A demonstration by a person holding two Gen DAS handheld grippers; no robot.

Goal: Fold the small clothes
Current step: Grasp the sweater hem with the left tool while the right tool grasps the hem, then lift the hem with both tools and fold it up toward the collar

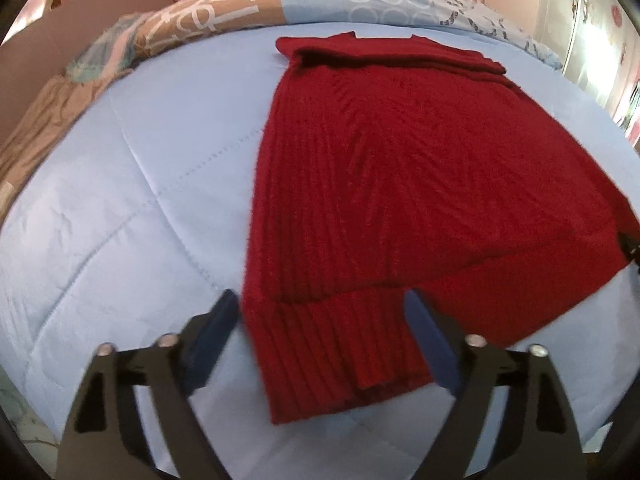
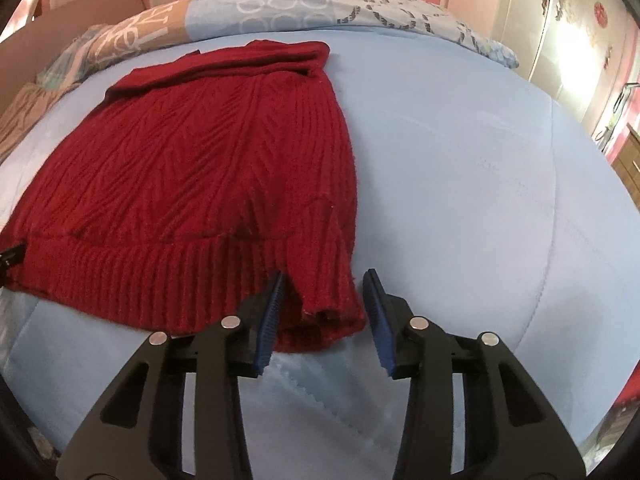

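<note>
Red knit sweater (image 1: 400, 184) is lying flat on the blue quilt (image 1: 140, 200), ribbed hem nearest you, collar pointing away. You are holding left gripper (image 1: 320, 312) and right gripper (image 2: 326, 292) wide open, each straddling a hem corner, gripping nothing.

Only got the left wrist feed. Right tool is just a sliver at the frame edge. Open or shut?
Observer: Open. The right tool is spread wide.
Operator: Around what?
Observer: The cuff at the near right corner of the red sweater. It lies inside the open tool, not clamped.
Operator: What's right of the sweater?
Observer: Only blue quilt shows there, with a stitched seam across it.
</note>
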